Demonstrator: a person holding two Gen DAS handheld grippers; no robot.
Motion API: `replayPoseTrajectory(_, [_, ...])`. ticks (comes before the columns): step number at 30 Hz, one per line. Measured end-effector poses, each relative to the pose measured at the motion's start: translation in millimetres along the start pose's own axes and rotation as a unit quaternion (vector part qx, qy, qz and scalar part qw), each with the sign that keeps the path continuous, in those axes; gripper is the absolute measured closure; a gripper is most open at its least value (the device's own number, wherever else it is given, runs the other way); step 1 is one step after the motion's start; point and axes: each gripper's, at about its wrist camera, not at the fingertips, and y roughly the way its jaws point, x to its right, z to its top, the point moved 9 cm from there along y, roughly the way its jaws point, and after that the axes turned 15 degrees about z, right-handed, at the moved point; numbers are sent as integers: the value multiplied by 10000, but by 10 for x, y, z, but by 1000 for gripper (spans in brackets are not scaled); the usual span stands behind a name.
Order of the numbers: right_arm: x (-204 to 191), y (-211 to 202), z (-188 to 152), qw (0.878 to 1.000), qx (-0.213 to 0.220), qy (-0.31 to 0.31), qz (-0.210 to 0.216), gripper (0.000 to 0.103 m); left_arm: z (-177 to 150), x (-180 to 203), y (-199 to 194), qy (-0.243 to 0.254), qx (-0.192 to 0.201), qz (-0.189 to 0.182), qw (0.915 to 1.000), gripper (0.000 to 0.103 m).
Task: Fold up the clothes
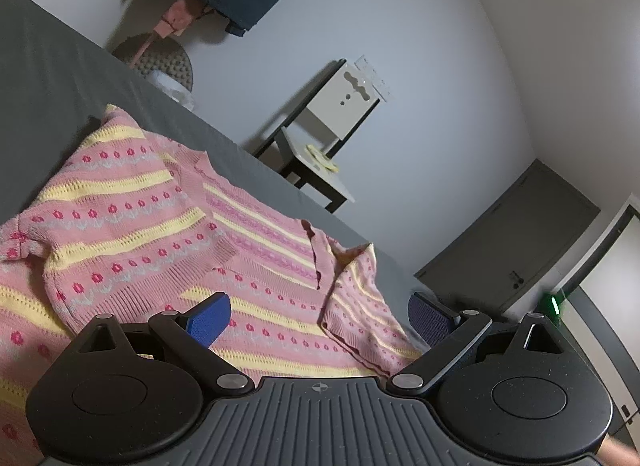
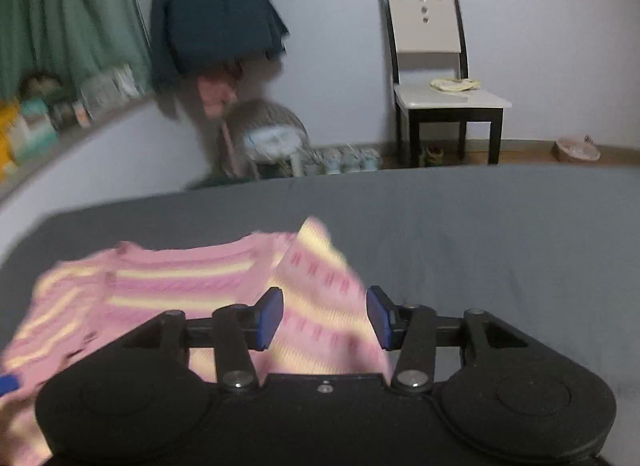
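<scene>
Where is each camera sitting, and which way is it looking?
Left wrist: sits on the left gripper, tilted, looking across the pink striped sweater on the grey bed toward a chair by the wall; only its own open blue pads show.
Right wrist: sits on the right gripper, looking over the sweater's raised flap toward the wall; its own pads show, apart.
Shared: sweater, bed, chair, the dark garment hanging on the wall.

A home bedroom: grey-sheeted bed (image 2: pixel 460 217), dining chair (image 2: pixel 430 65) by the wall, green curtain (image 2: pixel 68 13) (clothes hanging beside it).
</scene>
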Motion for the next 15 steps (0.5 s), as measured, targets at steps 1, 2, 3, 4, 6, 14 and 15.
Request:
replayPoseTrajectory(1, [-22, 169, 147, 9997, -223, -97, -73, 58, -12, -1, 13, 29, -16, 9, 10000, 7])
replayPoseTrajectory(2, [-65, 324, 266, 9984, -468, -257, -169, 57, -25, -2, 25, 57, -32, 18, 10000, 7])
replayPoseTrajectory(3, [-117, 467, 361, 9957, -750, -456, -283, 56, -43, 0, 35, 89, -54, 27, 9999, 7])
replayPoseTrajectory(4, [-163, 614, 434, 9903, -1115, -703, -435, 54, -59, -2, 54, 135, -80, 38, 9999, 7])
replayPoseTrajectory(6, [-250, 936, 489, 9683, -2015, -1292, -719, 53, -93, 10, 76, 217, -119, -1, 9997, 7])
replayPoseTrajectory(14, [-253, 1622, 348, 8740, -3884, -2304, -1793, 51, -235, 129, 139, 684, -306, -195, 9970, 7])
replayPoseTrajectory(15, [-196, 1664, 340, 8725, -3902, -2252, -1890, 51, -250, 128, 146, 695, -334, -202, 9968, 7])
